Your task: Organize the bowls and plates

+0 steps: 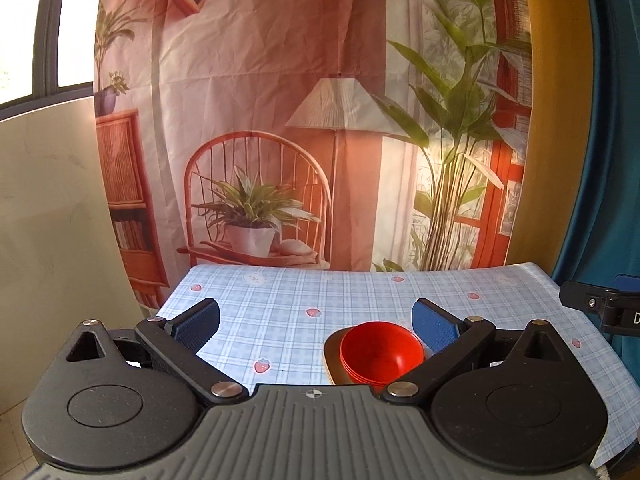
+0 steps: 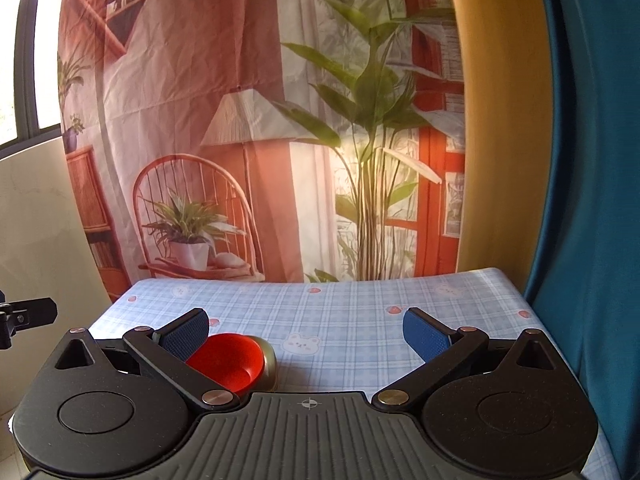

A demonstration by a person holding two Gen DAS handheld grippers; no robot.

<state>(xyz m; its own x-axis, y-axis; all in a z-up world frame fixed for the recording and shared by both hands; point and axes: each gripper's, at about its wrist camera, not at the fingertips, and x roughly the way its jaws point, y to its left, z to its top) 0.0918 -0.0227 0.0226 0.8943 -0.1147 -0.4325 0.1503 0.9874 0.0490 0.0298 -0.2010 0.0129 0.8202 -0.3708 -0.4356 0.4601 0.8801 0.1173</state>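
Left gripper [image 1: 316, 326]: held low over the near edge of the table, its 2 blue-padded fingers [image 1: 198, 326] spread wide apart with nothing between them.
Right gripper [image 2: 307, 332]: level with the other and to its right, jaws likewise fully parted and empty; its black front end also shows at the right border of the left wrist view.
Red bowls [image 1: 380, 352]: a nested stack, several rims visible one under another in the left wrist view; the exact count cannot be told. The stack stands upright, mouth up, and is empty inside.
Plate [image 2: 270, 360]: a tan, olive-edged dish under the red bowls, its rim showing on both sides of the stack; how many plates lie there cannot be told.
Position of the stack: on the near part of the table, between the 2 grippers. In the left wrist view it sits just beside the right-hand finger, partly hidden by the finger linkage; in the right wrist view it sits behind the left-hand finger. Contact with either finger cannot be told.
Tablecloth [image 2: 340, 312]: pale blue check printed with strawberries and small bear faces, covering the whole table.
Backdrop [image 1: 260, 120]: a hanging cloth printed with a rattan chair, potted plants, a lamp and shelves.
Curtain [image 2: 580, 160]: blue, at the right, beside a mustard-yellow strip.
Window [image 1: 52, 40]: dark-framed, at the far left.
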